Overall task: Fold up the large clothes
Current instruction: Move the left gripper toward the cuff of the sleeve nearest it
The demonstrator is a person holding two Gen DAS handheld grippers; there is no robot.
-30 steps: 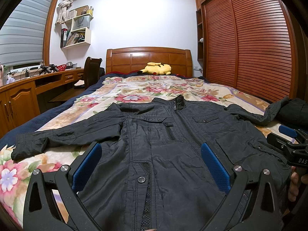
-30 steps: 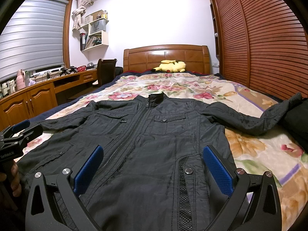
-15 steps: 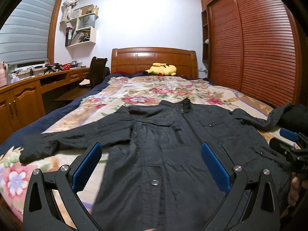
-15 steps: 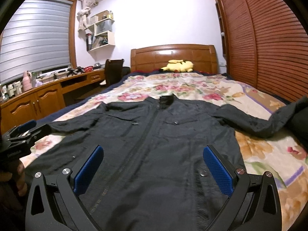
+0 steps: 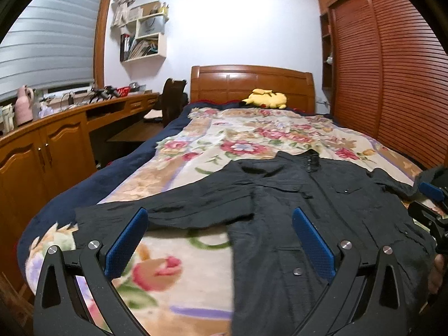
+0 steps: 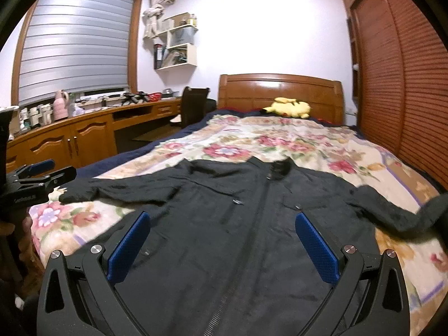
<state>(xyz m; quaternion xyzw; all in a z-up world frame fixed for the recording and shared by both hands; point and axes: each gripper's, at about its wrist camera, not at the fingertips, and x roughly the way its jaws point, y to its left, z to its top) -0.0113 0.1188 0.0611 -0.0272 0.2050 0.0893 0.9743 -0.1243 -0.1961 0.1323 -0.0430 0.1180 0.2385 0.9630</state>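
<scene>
Jacket [image 5: 308, 210] lies flat on the bed [image 5: 224, 140], right under both tongs, left [image 5: 221, 242] and right [image 6: 222, 242], both wide and empty. I'd grab a sleeve cuff low, then fold inward.

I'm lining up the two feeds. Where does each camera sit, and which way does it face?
Left wrist: on the left gripper, at the bed's foot, facing the headboard; open jaws over the jacket's sleeve side; right gripper at the edge.
Right wrist: on the right gripper, same heading, centred on the zip.
Shared: jacket, headboard, yellow plush.
</scene>
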